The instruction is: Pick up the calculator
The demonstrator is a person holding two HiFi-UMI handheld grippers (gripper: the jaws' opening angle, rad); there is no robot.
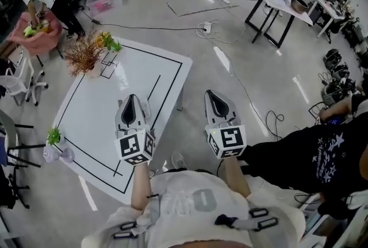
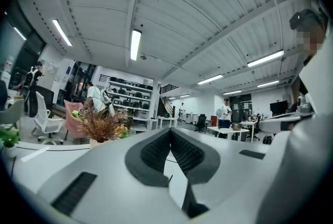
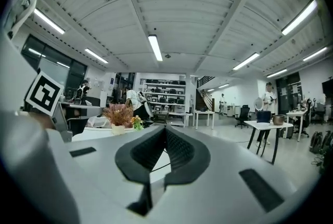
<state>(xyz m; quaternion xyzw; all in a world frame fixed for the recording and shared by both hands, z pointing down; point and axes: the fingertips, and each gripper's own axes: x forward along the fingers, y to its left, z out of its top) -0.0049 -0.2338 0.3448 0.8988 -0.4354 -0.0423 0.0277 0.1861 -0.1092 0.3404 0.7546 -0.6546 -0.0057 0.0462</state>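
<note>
Jaws pressed together and empty, the left gripper [image 1: 131,98] and right gripper [image 1: 213,95] hover by the white table's [image 1: 135,71] near edge. No calculator is in sight, so finding it likely comes first.

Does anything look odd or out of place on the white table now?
Nothing is spilled or broken. The odd point: no calculator shows on the white table; only a dried bouquet at its far corner and a small green plant at its left edge are seen.
</note>
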